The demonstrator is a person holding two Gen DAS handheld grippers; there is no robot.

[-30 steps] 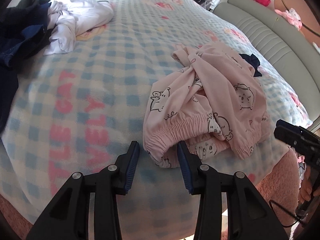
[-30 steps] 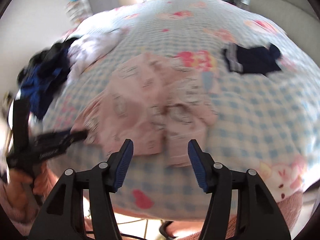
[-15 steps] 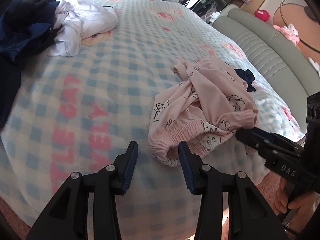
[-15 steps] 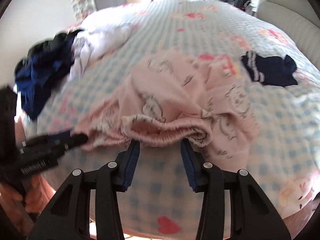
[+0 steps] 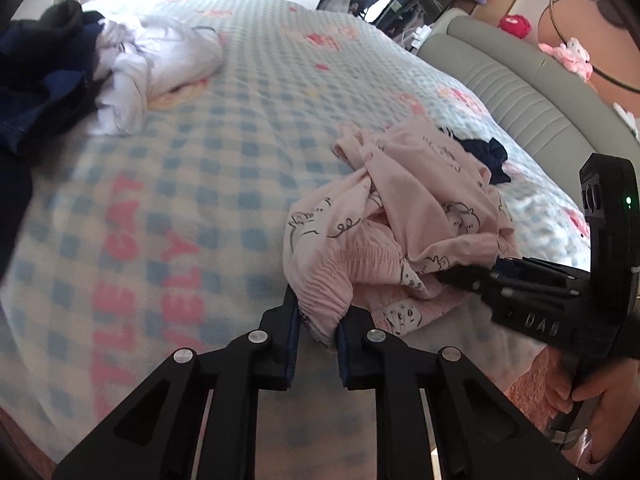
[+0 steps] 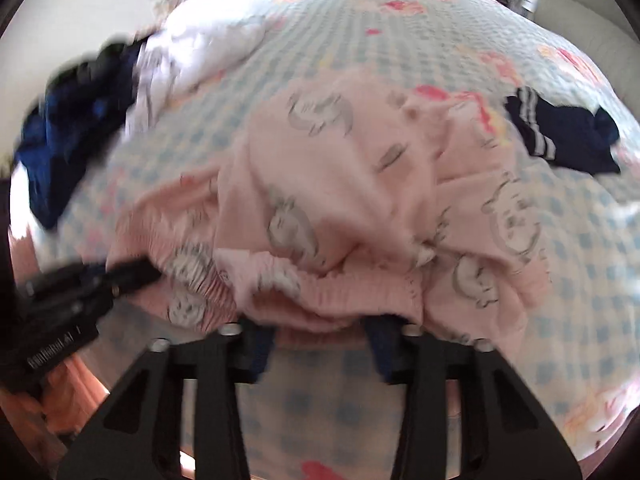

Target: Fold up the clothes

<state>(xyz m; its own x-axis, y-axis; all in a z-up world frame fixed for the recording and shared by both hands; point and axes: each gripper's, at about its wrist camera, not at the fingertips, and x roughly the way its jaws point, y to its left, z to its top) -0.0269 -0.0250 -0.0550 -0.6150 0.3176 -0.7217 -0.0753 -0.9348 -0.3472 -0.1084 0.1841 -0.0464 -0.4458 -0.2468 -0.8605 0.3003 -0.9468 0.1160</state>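
where the checked bed (image 5: 224,148) fills both frames, the pink pyjama trousers (image 5: 400,216) lie bunched at centre right. the left hand-held gripper (image 5: 316,332) is nearly closed, pinching their elastic waistband. the right hand-held gripper (image 6: 320,340) stands wide, waistband between its fingers, grip unclear. white clothes (image 5: 160,64) sit upper left.

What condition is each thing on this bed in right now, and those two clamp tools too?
Pink pajama pants: crumpled, unfolded, waistband gripped at two spots.
Left hand-held gripper: shut on the waistband.
Right hand-held gripper: at the waistband, jaws apart; grip unclear.
White garment: bunched, unfolded.
Dark blue clothes: heaped, unfolded.
Navy striped item: lying rumpled, apart from the pants.
Checked blanket: spread over the bed.
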